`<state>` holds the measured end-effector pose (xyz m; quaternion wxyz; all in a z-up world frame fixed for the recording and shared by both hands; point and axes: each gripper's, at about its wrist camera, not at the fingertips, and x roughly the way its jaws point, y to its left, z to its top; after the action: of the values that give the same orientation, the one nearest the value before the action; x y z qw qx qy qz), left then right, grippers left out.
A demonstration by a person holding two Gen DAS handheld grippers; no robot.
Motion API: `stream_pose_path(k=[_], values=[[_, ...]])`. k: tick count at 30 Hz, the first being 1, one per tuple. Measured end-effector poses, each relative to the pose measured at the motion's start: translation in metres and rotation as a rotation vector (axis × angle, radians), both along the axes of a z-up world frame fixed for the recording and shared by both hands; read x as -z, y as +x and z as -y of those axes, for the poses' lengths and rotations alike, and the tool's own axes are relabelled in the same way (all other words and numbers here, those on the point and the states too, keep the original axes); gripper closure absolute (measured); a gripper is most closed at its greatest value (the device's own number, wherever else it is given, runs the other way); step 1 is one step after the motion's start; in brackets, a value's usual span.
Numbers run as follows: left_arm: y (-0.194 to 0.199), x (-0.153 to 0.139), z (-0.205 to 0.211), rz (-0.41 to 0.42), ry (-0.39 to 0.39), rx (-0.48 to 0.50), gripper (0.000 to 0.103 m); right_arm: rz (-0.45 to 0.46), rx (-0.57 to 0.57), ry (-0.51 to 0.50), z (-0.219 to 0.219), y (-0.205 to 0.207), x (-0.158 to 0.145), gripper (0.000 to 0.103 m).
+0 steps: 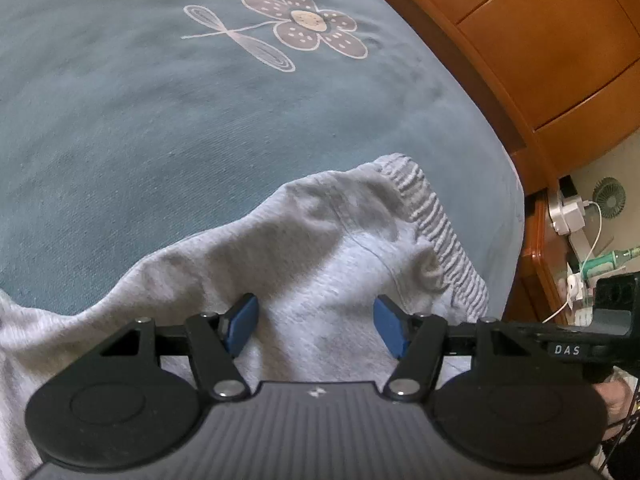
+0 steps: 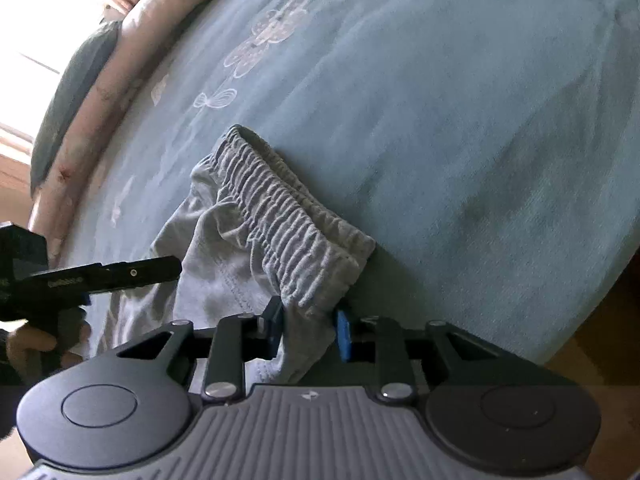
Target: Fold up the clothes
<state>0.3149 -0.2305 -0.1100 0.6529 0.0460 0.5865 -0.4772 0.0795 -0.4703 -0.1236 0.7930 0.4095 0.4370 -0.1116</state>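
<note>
A light grey garment [image 1: 320, 264] with a ribbed elastic waistband [image 2: 280, 212] lies crumpled on the blue-green bedspread [image 1: 140, 120]. My left gripper [image 1: 317, 326] hangs just over the garment's flat part, its blue pads [image 1: 242, 322] standing wide apart with cloth lying below and between them, not pinched. My right gripper [image 2: 309, 328] is at the waistband's near corner, and its blue pads [image 2: 343, 334] press a bunch of the grey fabric from both sides. The left gripper [image 2: 136, 274] also shows at the left of the right wrist view, held by a hand [image 2: 36, 344].
A wooden headboard [image 1: 520, 48] runs along the bed's right side in the left wrist view. Beside it stands a bedside table [image 1: 540, 264] with chargers and white cables [image 1: 588, 236]. A dark pillow [image 2: 72, 92] and a pink cover lie at the far end near a bright window.
</note>
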Motion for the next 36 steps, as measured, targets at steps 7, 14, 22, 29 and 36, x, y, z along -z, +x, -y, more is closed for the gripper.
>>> stream_pose_path(k=[7, 14, 22, 29, 36], values=[[-0.016, -0.028, 0.0, 0.061, -0.076, 0.073, 0.039, 0.049, -0.039, -0.127, -0.007, 0.007, -0.036, 0.081], [-0.042, -0.019, 0.014, 0.056, -0.076, 0.176, 0.039, -0.049, -0.024, -0.098, 0.007, 0.014, -0.013, 0.064], [-0.068, -0.013, 0.009, 0.021, -0.066, 0.274, 0.039, 0.074, 0.123, 0.061, 0.023, -0.014, 0.004, 0.039], [-0.059, 0.014, -0.022, -0.036, -0.006, 0.211, 0.038, 0.26, 0.165, 0.247, 0.031, 0.003, 0.043, 0.005], [-0.054, -0.001, -0.035, -0.035, 0.028, 0.196, 0.039, 0.277, 0.156, 0.241, 0.025, 0.009, 0.04, 0.005]])
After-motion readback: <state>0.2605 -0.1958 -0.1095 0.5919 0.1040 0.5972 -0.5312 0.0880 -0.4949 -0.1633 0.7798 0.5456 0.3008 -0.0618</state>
